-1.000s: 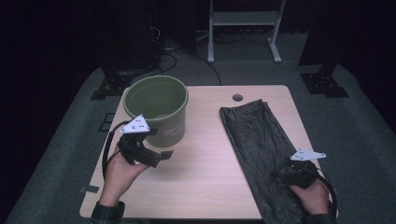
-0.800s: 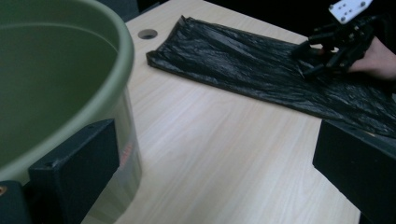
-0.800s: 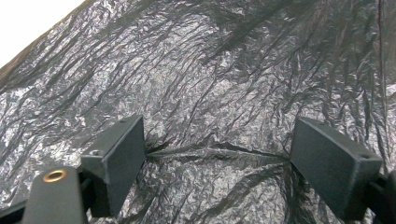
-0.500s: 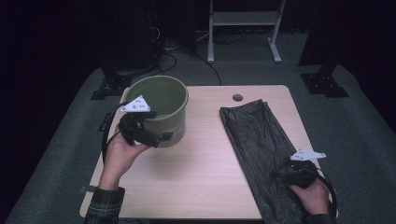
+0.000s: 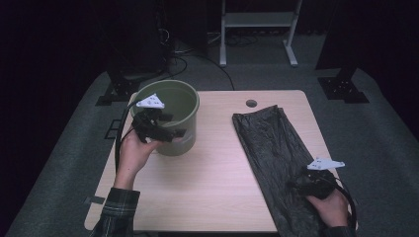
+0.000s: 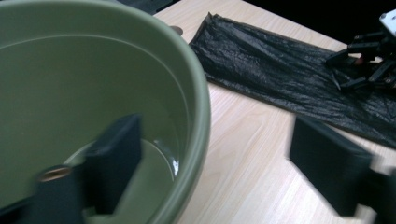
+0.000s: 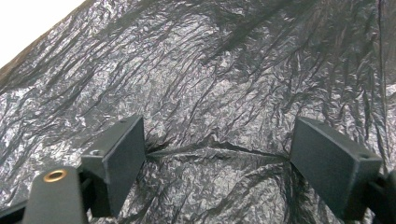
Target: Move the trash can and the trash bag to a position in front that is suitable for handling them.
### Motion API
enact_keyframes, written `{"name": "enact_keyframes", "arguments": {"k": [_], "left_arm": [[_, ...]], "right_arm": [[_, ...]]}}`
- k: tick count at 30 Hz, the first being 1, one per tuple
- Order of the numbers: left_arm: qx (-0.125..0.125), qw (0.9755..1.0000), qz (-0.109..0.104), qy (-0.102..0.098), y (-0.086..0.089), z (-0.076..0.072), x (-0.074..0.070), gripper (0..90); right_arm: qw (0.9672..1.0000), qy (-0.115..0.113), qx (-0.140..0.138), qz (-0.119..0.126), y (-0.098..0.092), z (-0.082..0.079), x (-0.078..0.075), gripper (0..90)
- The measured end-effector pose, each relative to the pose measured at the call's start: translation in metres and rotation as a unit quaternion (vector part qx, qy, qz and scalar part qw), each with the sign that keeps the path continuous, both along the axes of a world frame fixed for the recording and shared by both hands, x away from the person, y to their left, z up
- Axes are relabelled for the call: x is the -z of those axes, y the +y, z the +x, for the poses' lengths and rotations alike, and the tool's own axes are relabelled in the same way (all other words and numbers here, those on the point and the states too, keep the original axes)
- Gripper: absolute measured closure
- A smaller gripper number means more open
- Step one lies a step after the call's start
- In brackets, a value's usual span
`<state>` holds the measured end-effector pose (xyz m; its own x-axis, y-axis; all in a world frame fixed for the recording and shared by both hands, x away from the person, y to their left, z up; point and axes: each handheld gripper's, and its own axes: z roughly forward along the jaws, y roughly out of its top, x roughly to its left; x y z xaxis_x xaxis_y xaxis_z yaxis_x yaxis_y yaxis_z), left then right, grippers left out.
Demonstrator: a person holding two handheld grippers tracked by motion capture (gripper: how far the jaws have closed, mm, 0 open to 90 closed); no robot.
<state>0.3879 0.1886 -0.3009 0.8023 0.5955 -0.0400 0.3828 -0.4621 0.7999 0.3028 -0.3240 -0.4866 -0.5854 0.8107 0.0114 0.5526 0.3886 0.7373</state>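
Note:
An olive-green bucket (image 5: 187, 142) (image 6: 93, 70) stands upright on the left half of the wooden table (image 5: 217, 173). My left gripper (image 5: 170, 125) (image 6: 219, 163) straddles its near rim, one jaw inside and one outside. Its jaws have just been closing, but the outer pad still stands clear of the wall. A black plastic bag (image 5: 269, 136) (image 6: 280, 70) (image 7: 210, 70) lies flat along the right side. My right gripper (image 5: 296, 185) (image 6: 341, 70) (image 7: 217, 163) rests on the bag's near end with its jaws wide, a crease of the plastic running between the pads.
A small round hole (image 5: 251, 103) sits in the table near its far edge. Beyond the table stand a white metal frame (image 5: 257, 24) and two black stand feet (image 5: 113, 91) (image 5: 343, 86). Bare wood lies between bucket and bag.
My left gripper has moved from in front of the bucket up and away to its rim, and now straddles the wall. The right gripper and the bag have stayed put.

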Motion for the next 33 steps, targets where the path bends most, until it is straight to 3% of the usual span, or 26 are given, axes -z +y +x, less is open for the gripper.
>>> {"name": "enact_keyframes", "arguments": {"k": [3,4,5,8,11,15,20,33], "left_arm": [[-0.003,1.0000,0.001,0.006,0.002,0.003,0.001,27.3],[-0.005,1.0000,0.000,0.008,0.002,0.004,0.002,36.5],[-0.004,0.9999,-0.003,0.011,0.002,0.005,0.002,36.5],[-0.001,0.9998,0.011,0.015,0.003,0.006,0.002,48.8],[0.000,0.9998,0.021,0.006,0.003,0.004,0.002,60.4],[-0.004,0.9998,0.017,0.008,0.005,0.004,0.001,71.4],[0.011,0.9998,0.009,0.011,0.002,0.002,0.001,75.8],[0.035,0.9992,0.016,0.007,-0.016,-0.019,-0.001,79.3]], "right_arm": [[1.0000,0.000,0.000,0.000,0.000,0.000,0.000,17.4],[1.0000,0.000,0.001,0.001,0.000,0.000,0.000,17.4],[1.0000,0.000,0.001,0.001,0.000,0.000,0.000,17.4],[1.0000,0.000,0.001,0.000,0.000,0.000,0.000,17.4],[1.0000,0.000,0.001,0.001,0.000,0.000,0.000,17.4],[1.0000,0.000,0.001,0.001,0.000,0.000,0.000,17.4],[1.0000,0.000,0.001,0.001,0.000,0.000,0.000,17.4],[1.0000,0.000,0.001,0.001,0.000,0.000,0.000,17.5]]}}
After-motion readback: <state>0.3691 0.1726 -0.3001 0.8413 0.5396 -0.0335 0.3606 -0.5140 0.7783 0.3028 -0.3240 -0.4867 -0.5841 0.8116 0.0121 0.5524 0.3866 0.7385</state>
